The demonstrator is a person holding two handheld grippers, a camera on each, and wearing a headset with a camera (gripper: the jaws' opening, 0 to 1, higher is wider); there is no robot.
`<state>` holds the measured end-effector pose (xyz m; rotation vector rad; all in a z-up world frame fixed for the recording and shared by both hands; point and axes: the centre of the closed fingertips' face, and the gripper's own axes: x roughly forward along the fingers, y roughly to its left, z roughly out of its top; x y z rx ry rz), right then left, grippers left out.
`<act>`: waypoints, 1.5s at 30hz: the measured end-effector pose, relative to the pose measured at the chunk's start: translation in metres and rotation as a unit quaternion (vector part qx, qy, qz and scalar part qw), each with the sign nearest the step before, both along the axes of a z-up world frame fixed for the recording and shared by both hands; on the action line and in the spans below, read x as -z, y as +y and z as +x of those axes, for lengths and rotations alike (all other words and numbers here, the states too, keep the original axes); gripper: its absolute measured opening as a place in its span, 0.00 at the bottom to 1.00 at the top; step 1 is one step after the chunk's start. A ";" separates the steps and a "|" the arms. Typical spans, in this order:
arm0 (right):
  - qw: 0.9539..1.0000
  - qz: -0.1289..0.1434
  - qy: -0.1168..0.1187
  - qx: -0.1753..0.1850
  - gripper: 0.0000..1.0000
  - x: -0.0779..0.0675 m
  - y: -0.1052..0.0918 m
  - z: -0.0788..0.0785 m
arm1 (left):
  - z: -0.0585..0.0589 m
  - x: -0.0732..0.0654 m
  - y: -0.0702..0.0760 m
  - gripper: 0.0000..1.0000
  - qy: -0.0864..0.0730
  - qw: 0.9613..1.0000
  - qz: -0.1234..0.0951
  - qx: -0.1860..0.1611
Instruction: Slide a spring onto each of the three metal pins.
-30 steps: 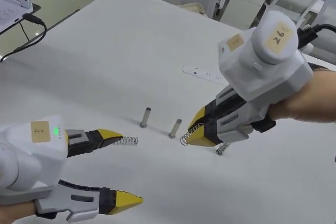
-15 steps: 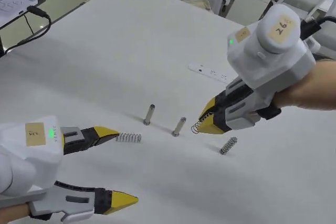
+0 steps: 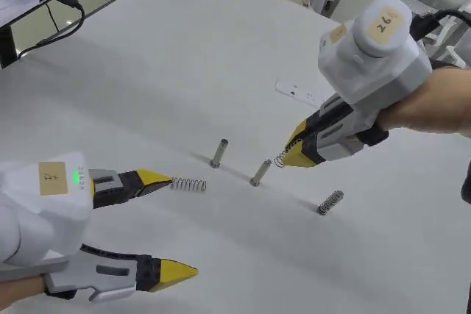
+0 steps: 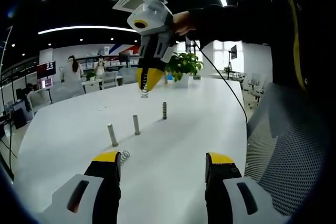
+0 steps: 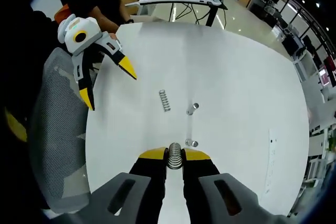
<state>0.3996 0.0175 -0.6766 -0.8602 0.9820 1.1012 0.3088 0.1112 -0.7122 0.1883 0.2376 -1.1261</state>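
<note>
The right gripper [image 3: 289, 157] was clamped tight on the held spring [image 3: 281, 159], pinching it by one end between the yellow tips. In the left gripper view the rest of it dangled down below the tips. It hung up off the table [image 3: 132, 71], right by the top of the middle pin [image 3: 260, 172] but not on it. From the left gripper view there was a clear gap between the bottom coil and the pin top. In the right gripper view that pin sat just ahead of the tips, a touch to the right of the spring.

The left pin [image 3: 218, 153] stood bare, near the middle one. On the other side of the middle pin was the upright spring [image 3: 330, 202], standing on end in the same row. I'm guessing it was on the third pin, but I couldn't make out the pin inside the coils.

The left gripper [image 3: 184, 224] was low at the near edge, its claw spread wide with nothing in it. The loose spring [image 3: 188, 184] lay flat on the table just off the tip of one jaw. It was close, but I couldn't tell if it was actually touching.

A white power strip [image 3: 298, 93] lay further back on the table, well away from the pins.
</note>
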 end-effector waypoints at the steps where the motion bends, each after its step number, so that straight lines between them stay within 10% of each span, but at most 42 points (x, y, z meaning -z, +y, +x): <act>1: 1.000 -0.005 -0.003 -0.001 0.08 0.002 -0.001 0.003 | 0.000 0.000 0.000 0.61 0.000 1.000 -0.001 0.000; 15: 1.000 -0.017 0.008 0.013 0.08 0.030 -0.005 0.028 | 0.003 0.001 0.004 0.60 0.001 1.000 -0.001 -0.004; 45: 0.999 -0.036 0.030 0.016 0.09 0.059 -0.005 0.030 | 0.005 0.007 0.005 0.57 0.011 1.000 -0.001 -0.005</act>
